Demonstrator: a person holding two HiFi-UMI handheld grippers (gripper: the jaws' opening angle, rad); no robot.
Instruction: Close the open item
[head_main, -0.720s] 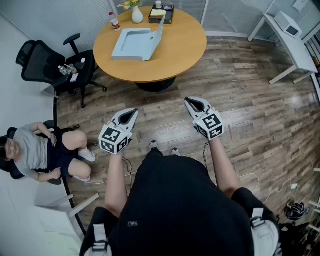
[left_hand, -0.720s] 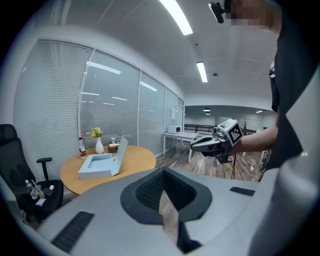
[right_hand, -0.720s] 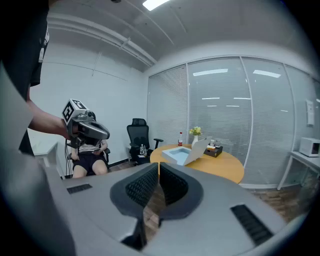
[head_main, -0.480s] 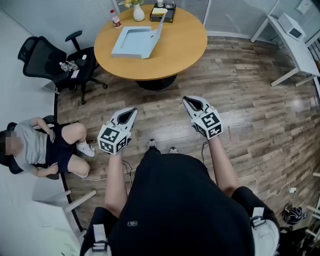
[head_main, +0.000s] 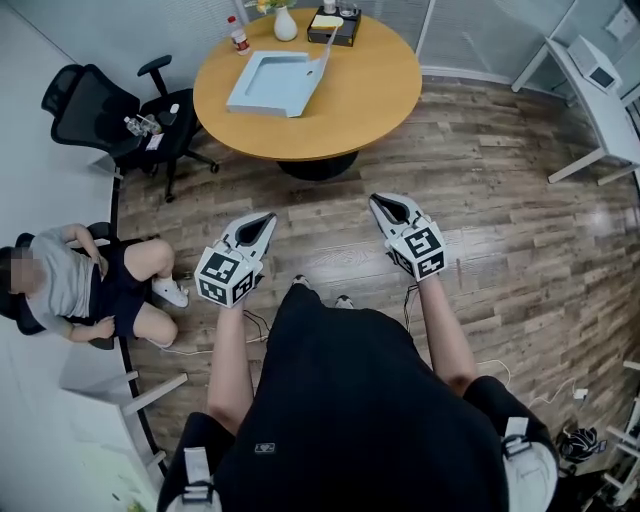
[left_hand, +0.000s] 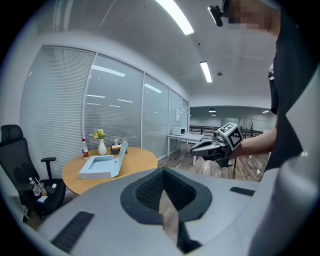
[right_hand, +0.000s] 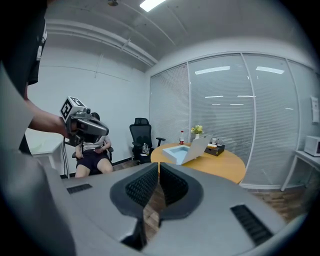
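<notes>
Left gripper (head_main: 266, 220) and right gripper (head_main: 377, 202) hang over the wood floor (head_main: 500, 230), well apart, each with jaws clenched on nothing. Far ahead, the light-blue box (head_main: 268, 84) lies open on the round table (head_main: 370, 100) (lid raised, apparently hinged at its right edge). A vase (head_main: 286, 25) stands beyond.

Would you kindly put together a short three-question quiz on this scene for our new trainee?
1. Short answer: which item on the round table stands open?
2. True or false: the right tool is touching the table.
3. Multiple choice: what is between the jaws of the left tool? A) a bottle B) nothing C) a lid

Key
1. The blue box; its lid is raised.
2. False; it is held over the floor, short of the table.
3. B
</notes>
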